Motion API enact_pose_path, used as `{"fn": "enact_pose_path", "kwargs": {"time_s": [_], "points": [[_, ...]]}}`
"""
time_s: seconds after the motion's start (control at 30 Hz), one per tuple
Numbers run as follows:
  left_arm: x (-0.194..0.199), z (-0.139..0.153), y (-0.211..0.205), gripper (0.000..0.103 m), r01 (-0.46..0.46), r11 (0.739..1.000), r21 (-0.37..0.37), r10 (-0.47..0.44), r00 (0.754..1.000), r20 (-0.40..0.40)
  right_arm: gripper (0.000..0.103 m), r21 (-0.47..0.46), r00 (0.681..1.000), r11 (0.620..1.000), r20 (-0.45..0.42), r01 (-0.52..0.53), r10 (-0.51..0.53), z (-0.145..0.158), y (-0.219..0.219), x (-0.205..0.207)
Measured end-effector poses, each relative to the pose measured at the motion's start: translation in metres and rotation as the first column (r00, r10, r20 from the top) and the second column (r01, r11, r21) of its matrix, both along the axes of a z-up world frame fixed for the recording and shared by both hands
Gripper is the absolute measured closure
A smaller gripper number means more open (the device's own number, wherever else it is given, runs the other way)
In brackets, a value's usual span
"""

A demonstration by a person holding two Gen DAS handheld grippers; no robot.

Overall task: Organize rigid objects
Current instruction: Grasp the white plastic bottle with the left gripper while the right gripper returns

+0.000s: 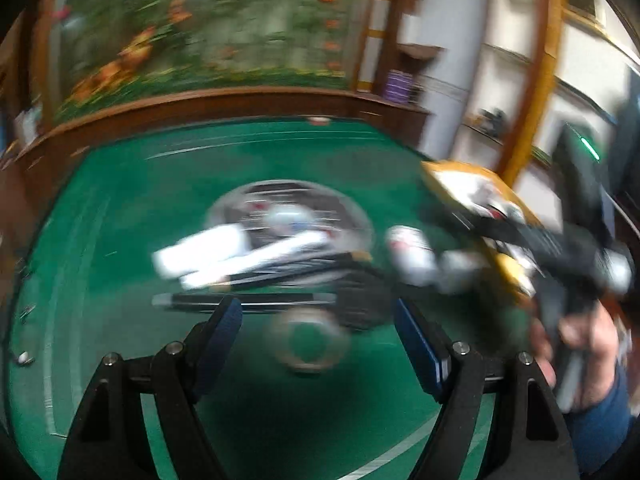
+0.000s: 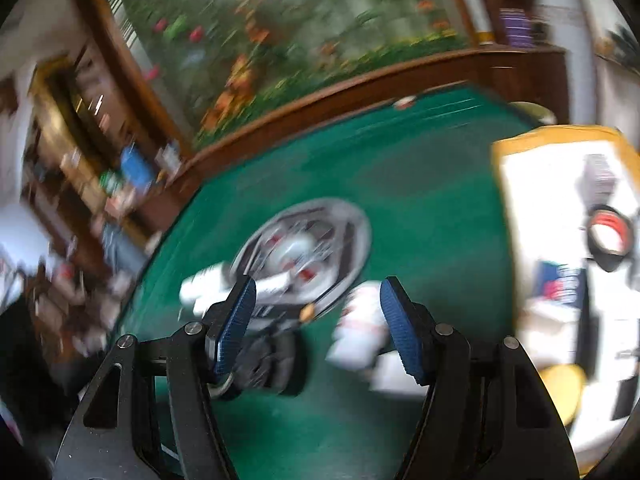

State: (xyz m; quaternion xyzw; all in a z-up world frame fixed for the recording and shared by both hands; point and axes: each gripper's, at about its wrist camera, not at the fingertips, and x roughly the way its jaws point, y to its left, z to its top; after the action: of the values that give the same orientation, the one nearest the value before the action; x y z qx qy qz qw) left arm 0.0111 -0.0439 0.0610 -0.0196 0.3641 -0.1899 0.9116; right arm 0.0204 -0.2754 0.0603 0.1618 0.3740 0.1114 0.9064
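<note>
Both views are motion-blurred. A round metal tray (image 1: 360,220) on the green table (image 1: 120,200) holds several blurred items, with white tubes (image 1: 200,254) and dark pens (image 1: 256,300) spilling over its near side. A clear tape ring (image 1: 310,342) and a black object (image 1: 362,304) lie between the fingers of my open, empty left gripper (image 1: 316,332). A white bottle (image 1: 412,254) lies to the right. My right gripper (image 2: 318,312) is open and empty above the tray (image 2: 356,236), the black object (image 2: 272,364) and the white bottle (image 2: 358,336). The right gripper also shows in the left view (image 1: 576,248).
A yellow-rimmed white box (image 2: 504,152) with assorted items stands at the table's right side; it also shows in the left view (image 1: 452,168). A wooden rail (image 1: 200,100) and a floral wall back the table. Cluttered shelves (image 2: 80,168) stand at the left.
</note>
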Motion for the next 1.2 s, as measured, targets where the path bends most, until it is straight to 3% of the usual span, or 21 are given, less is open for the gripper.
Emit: {"fn": "enact_pose_path", "kwargs": {"time_s": [0.13, 0.27, 0.47, 0.6, 0.7, 0.8, 0.9, 0.97, 1.1, 1.2], "points": [[0.040, 0.002, 0.033, 0.024, -0.093, 0.996, -0.008, 0.093, 0.996, -0.011, 0.037, -0.036, 0.992, 0.991, -0.036, -0.125, 0.124, -0.017, 0.025, 0.004], [0.083, -0.006, 0.035, 0.024, -0.092, 0.995, 0.043, 0.093, 0.995, -0.032, 0.037, 0.015, 0.990, 0.993, -0.079, -0.117, 0.118, -0.030, 0.012, 0.010], [0.123, -0.031, 0.027, 0.024, -0.029, 0.996, 0.080, 0.038, 0.994, -0.106, 0.037, 0.092, 0.994, 0.993, -0.069, -0.077, 0.083, -0.029, -0.004, 0.011], [0.119, -0.049, 0.028, 0.026, -0.008, 0.997, 0.072, 0.020, 0.987, -0.162, 0.037, 0.104, 0.993, 0.990, -0.065, -0.092, 0.099, -0.026, -0.001, 0.011], [0.106, -0.052, 0.018, 0.037, 0.009, 0.988, 0.154, 0.012, 0.990, -0.137, 0.037, 0.101, 0.990, 0.987, -0.053, -0.122, 0.128, -0.023, 0.004, 0.009], [0.095, -0.050, 0.011, 0.050, 0.037, 0.987, 0.154, -0.014, 0.989, -0.145, 0.037, 0.096, 0.984, 0.982, -0.055, -0.163, 0.169, -0.022, 0.013, 0.009], [0.093, -0.047, 0.002, 0.050, 0.034, 0.983, 0.183, -0.010, 0.992, -0.127, 0.037, 0.087, 0.976, 0.976, -0.065, -0.200, 0.205, -0.025, 0.021, 0.008], [0.098, -0.047, 0.007, 0.050, 0.005, 0.987, 0.161, 0.019, 0.988, -0.150, 0.037, 0.067, 0.970, 0.971, -0.070, -0.227, 0.232, -0.026, 0.029, 0.006], [0.110, -0.044, 0.025, 0.045, -0.045, 0.998, 0.050, 0.054, 0.979, -0.196, 0.037, 0.021, 0.959, 0.965, -0.113, -0.261, 0.261, -0.033, 0.043, 0.007], [0.119, -0.046, 0.024, 0.044, -0.087, 0.996, 0.028, 0.091, 0.973, -0.214, 0.037, -0.025, 0.954, 0.962, -0.136, -0.272, 0.266, -0.037, 0.053, 0.009]]}}
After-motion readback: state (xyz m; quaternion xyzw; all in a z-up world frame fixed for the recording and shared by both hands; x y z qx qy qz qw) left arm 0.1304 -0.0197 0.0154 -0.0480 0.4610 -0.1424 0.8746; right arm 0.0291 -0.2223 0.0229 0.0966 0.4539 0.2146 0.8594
